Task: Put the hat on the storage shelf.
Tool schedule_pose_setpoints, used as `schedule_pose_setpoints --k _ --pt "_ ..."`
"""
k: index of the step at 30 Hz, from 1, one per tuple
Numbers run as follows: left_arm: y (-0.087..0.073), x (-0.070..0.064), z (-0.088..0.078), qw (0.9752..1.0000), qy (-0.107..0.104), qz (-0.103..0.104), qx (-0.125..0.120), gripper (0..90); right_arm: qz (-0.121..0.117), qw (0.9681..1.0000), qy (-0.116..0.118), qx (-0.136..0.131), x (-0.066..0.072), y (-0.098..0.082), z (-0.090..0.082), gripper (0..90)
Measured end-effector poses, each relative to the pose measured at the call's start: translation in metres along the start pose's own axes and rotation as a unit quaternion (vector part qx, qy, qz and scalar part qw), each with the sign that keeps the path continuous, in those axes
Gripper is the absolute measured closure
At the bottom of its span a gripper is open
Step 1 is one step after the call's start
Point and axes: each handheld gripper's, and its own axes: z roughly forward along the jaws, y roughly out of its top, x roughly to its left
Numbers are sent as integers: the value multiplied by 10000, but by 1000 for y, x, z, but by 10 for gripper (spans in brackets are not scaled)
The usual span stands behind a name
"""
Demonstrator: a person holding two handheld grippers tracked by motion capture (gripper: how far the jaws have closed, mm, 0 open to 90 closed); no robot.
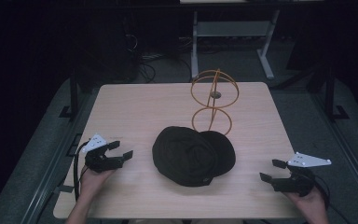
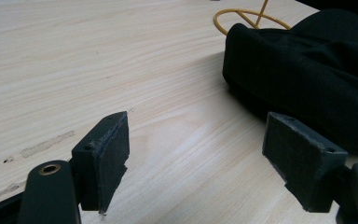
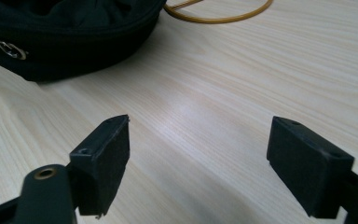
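A black cap [image 1: 193,155] lies flat in the middle of the light wooden table [image 1: 135,107]. Just behind it stands an orange wire stand [image 1: 214,100] made of rings on a round base. My left gripper [image 1: 120,150] rests at the table's left front, open and empty, a short way left of the cap. My right gripper [image 1: 272,170] sits at the right front, open and empty, to the right of the cap. The cap [image 2: 307,74] lies ahead on the right in the left gripper view, where my left gripper [image 2: 196,158] is open. The cap [image 3: 65,32] and my right gripper [image 3: 198,163] appear in the right gripper view.
The orange ring base [image 3: 219,14] lies on the wood beyond the cap. Bare wood stretches between each gripper and the cap. A white desk frame [image 1: 233,37] and cables stand on the dark floor behind the table.
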Motion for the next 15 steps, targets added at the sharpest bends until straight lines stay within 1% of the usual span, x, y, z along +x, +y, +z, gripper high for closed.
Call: schedule_pose_setpoints --k 2,4,6,7,9,10,11,13,14,15 --pt "0 0 0 10000 -2 0 26 224 11 10000 1 18 2 2 1 194" --pt "-1 -1 0 10000 -21 -29 -6 222 46 10000 44 42 4 4 2 185" --pt "-1 -2 0 10000 -34 -19 3 222 -11 9999 121 50 12 10 1 180" --pt "-1 -2 -1 10000 -47 30 12 222 -55 9999 157 41 15 14 1 179" --pt "-1 -2 -1 10000 -72 5 -5 222 -146 9997 196 56 20 21 2 172" --pt "-1 -2 -1 10000 -72 5 -5 222 -146 9997 196 56 20 21 2 172" --pt "-1 -2 -1 10000 -70 -7 -23 222 -194 9994 270 44 26 29 4 166" --pt "-1 -2 -2 10000 -68 -8 -30 222 -266 9990 365 68 31 36 6 162" --pt "-1 -2 -2 10000 -68 -8 -30 222 -266 9990 365 68 31 36 6 162" --pt "-2 -2 -2 10000 -71 2 0 222 -327 9984 446 108 36 42 9 157"
